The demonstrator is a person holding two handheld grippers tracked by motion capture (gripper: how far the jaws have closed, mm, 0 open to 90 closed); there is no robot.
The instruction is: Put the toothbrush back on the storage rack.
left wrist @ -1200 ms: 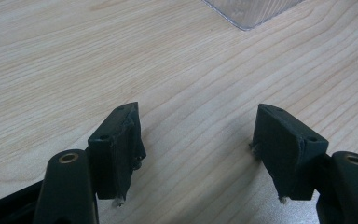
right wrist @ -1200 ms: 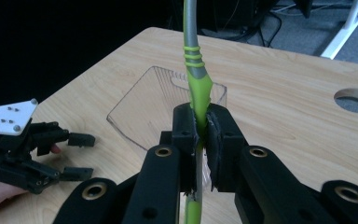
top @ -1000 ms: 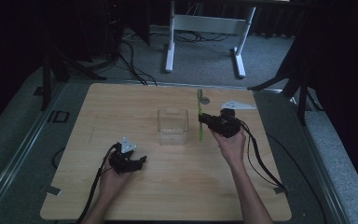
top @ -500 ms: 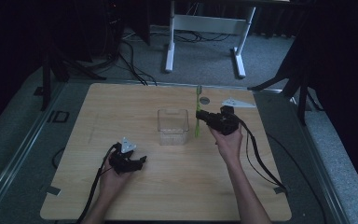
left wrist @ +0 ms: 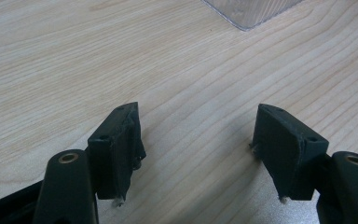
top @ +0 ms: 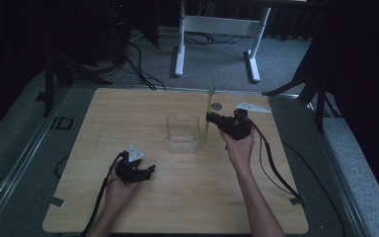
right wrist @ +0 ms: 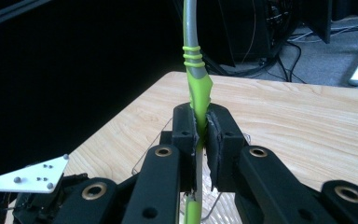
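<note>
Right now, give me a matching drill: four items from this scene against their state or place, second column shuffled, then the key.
Column 1
1. left tongs
2. right tongs
3. green toothbrush
4. clear container

Column 2
A. held upright just right of the container, in the high view
B. open, with bare wood between the jaws
C. standing on the table near its middle, nothing gripping it
D. shut on the toothbrush handle

Pairs: 1-B, 2-D, 3-A, 4-C
</note>
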